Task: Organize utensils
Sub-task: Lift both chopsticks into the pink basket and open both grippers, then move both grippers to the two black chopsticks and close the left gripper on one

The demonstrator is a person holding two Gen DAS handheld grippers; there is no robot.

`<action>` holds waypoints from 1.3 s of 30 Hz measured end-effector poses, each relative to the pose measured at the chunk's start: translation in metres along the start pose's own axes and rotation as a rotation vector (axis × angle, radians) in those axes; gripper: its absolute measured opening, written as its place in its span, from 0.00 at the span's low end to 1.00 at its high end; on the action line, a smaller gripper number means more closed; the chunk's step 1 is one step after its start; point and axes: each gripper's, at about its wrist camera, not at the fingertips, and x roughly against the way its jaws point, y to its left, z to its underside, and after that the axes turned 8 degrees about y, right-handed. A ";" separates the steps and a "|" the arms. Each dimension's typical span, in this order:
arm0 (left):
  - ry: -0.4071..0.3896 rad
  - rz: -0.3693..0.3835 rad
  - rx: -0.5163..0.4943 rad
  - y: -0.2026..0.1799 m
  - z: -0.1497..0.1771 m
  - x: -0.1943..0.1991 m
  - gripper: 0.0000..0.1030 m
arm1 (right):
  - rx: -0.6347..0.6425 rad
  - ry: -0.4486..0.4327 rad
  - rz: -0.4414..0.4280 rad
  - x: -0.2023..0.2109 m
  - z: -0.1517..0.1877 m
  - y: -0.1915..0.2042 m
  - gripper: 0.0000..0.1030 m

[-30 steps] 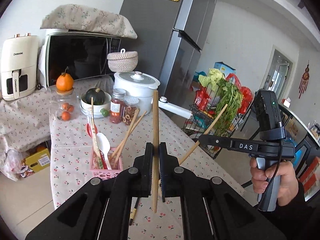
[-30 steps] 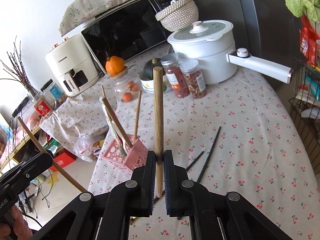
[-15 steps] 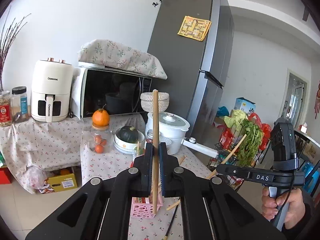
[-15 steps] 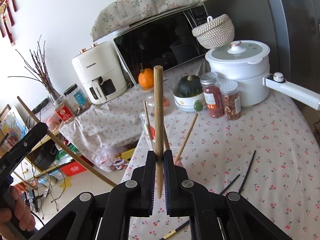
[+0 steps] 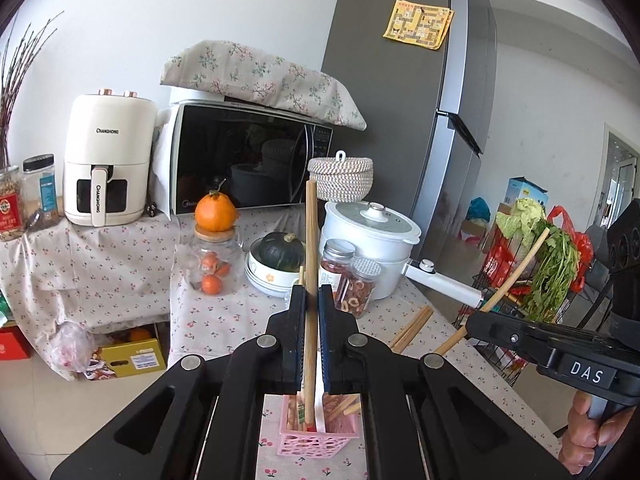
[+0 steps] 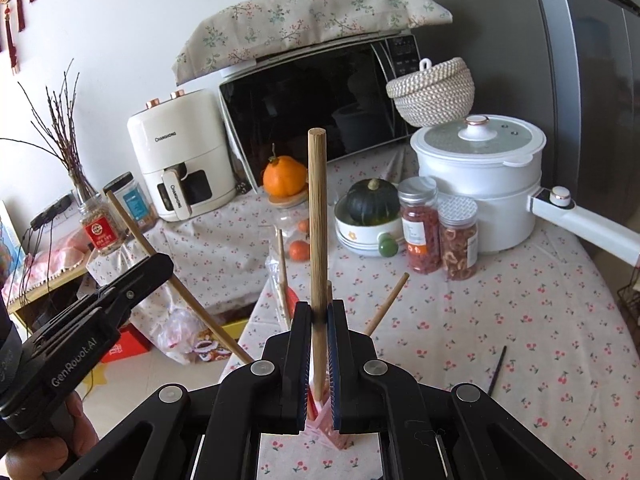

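Observation:
My left gripper (image 5: pixel 312 300) is shut on a wooden chopstick (image 5: pixel 310 240) held upright, its lower end inside the pink utensil basket (image 5: pixel 318 442) just below the jaws. My right gripper (image 6: pixel 319 312) is shut on a second wooden chopstick (image 6: pixel 318 208), also upright, over the same pink basket (image 6: pixel 320 426). The basket holds several wooden chopsticks and a white spoon. Each gripper shows in the other's view: the right one (image 5: pixel 474 322) and the left one (image 6: pixel 158 266), each with its chopstick slanting.
Black chopsticks (image 6: pixel 497 368) lie on the cherry-print tablecloth (image 6: pixel 520 320) at right. Behind stand spice jars (image 6: pixel 458 236), a squash bowl (image 6: pixel 366 220), a white pot (image 6: pixel 480 176), a fruit jar (image 5: pixel 212 264), a microwave (image 5: pixel 248 160) and an air fryer (image 5: pixel 106 160).
Both grippers dropped toward the pink basket with their chopsticks upright; the views rose from the table to the counter. The left chopstick's tip now sits inside the basket.

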 end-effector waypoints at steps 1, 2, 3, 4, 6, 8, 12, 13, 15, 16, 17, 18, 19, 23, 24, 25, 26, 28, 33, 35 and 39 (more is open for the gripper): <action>0.013 -0.002 0.005 0.000 0.001 -0.006 0.06 | 0.002 0.008 0.005 -0.005 0.000 0.000 0.04; 0.024 -0.005 0.011 0.001 0.002 -0.011 0.06 | 0.002 0.018 0.006 -0.010 0.001 0.000 0.04; 0.037 -0.004 0.017 0.002 0.002 -0.016 0.06 | 0.002 0.030 0.006 -0.014 0.001 0.000 0.04; 0.052 -0.003 0.025 0.003 0.002 -0.020 0.06 | 0.002 0.043 0.006 -0.019 0.001 0.000 0.04; 0.080 0.008 0.035 0.003 0.003 -0.029 0.06 | 0.008 0.065 -0.009 -0.028 0.002 0.001 0.06; 0.096 -0.001 0.049 0.001 0.005 -0.034 0.07 | 0.003 0.077 -0.042 -0.034 0.003 -0.001 0.11; 0.118 0.007 0.045 -0.004 0.006 -0.033 0.33 | -0.066 0.073 -0.097 -0.029 0.000 -0.013 0.27; 0.115 0.012 0.049 -0.004 0.006 -0.030 0.41 | -0.086 0.065 -0.115 -0.025 -0.001 -0.017 0.28; 0.099 0.026 0.072 -0.002 0.007 -0.024 0.60 | -0.114 0.046 -0.140 -0.016 -0.004 -0.023 0.31; 0.101 0.030 0.084 -0.001 0.008 -0.021 0.61 | -0.121 0.036 -0.141 -0.011 -0.005 -0.026 0.33; 0.110 0.032 0.094 0.000 0.009 -0.020 0.63 | -0.123 0.026 -0.136 -0.006 -0.005 -0.029 0.36; 0.122 0.030 0.102 0.001 0.010 -0.019 0.65 | -0.121 0.021 -0.125 -0.002 -0.005 -0.032 0.39; 0.135 0.027 0.104 0.001 0.012 -0.017 0.66 | -0.118 0.021 -0.110 0.001 -0.005 -0.035 0.41; 0.202 -0.001 0.085 -0.005 0.025 -0.010 0.76 | -0.136 0.045 -0.057 0.009 0.001 -0.055 0.52; 0.215 0.001 0.078 -0.007 0.030 -0.007 0.80 | -0.145 0.058 -0.041 0.010 0.004 -0.061 0.56; 0.225 -0.002 0.070 -0.010 0.036 -0.005 0.82 | -0.151 0.071 -0.023 0.011 0.007 -0.067 0.58; 0.233 -0.010 0.062 -0.013 0.043 -0.003 0.85 | -0.153 0.085 -0.002 0.011 0.010 -0.074 0.62; 0.249 -0.026 0.044 -0.018 0.060 -0.003 0.88 | -0.152 0.108 0.059 0.011 0.017 -0.085 0.64; 0.372 -0.041 0.026 -0.032 0.103 -0.029 0.88 | -0.167 0.195 0.166 0.001 0.037 -0.111 0.72; 0.418 -0.032 0.019 -0.040 0.114 -0.039 0.88 | -0.166 0.235 0.193 -0.005 0.044 -0.119 0.73; 0.464 -0.038 -0.031 -0.059 0.123 -0.052 0.88 | -0.168 0.301 0.227 -0.012 0.055 -0.132 0.77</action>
